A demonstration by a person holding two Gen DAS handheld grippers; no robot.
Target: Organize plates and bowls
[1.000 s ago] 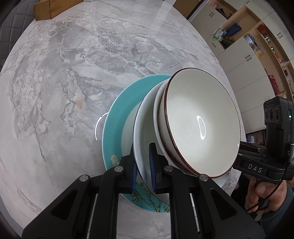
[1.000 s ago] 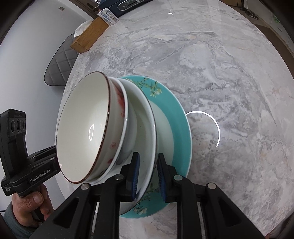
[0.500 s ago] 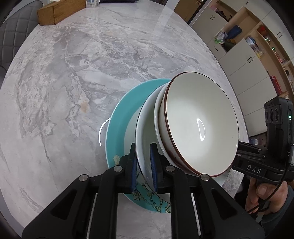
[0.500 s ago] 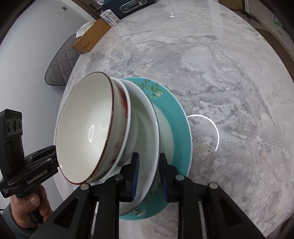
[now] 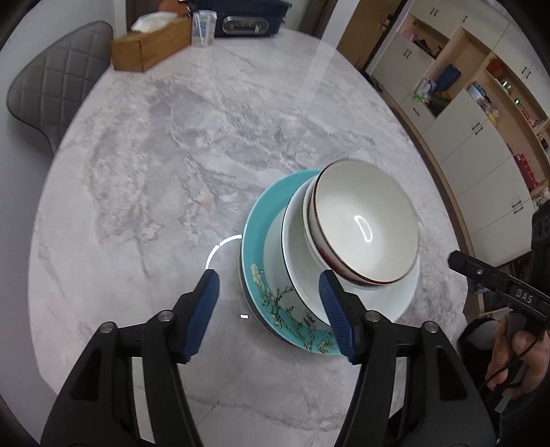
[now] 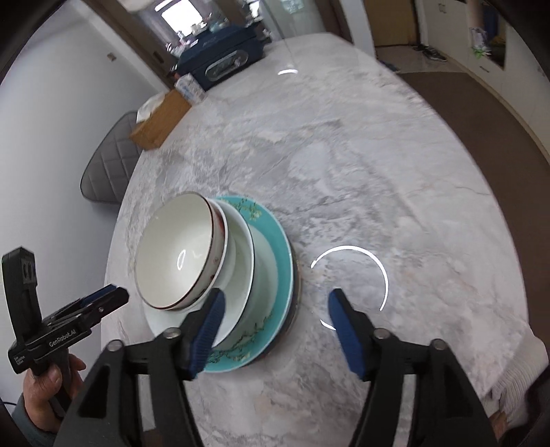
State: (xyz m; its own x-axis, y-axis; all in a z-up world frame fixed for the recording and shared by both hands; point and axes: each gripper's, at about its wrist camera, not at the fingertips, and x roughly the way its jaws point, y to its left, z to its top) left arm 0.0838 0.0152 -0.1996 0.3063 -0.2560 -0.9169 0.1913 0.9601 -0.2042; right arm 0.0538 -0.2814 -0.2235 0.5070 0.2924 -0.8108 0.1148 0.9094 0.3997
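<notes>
- A second before, the left gripper [image 5: 268, 307] and the right gripper [image 6: 273, 330] each pinched the rim of the white plate [image 5: 395, 295] from opposite sides; by this moment both had let go, their jaws having just been opening, and stood spread with nothing pressed between the blue pads [image 5: 206, 309].
- Both grippers had lifted and drawn back from the stack, so more of the marble table [image 5: 172, 172] and the room beyond it showed than before.
- The stack itself sat where it had been, near the table's near edge, no tool touching it.
- At the bottom lay a teal plate [image 5: 254, 254] with a painted blossom branch along its near rim; a darker edge showed just under it, though I could not tell what that was.
- On the teal plate rested the white plate, and in that sat a white bowl with a dark rim [image 5: 364, 230], empty inside, seemingly nested in a second bowl.
- At the far end of the table stood a wooden tissue box [image 5: 147, 48], a small carton [image 5: 202, 29] just right of it, and a dark blue case [image 5: 240, 20] behind.
- A grey quilted chair [image 5: 51, 86] stood at the far left.
</notes>
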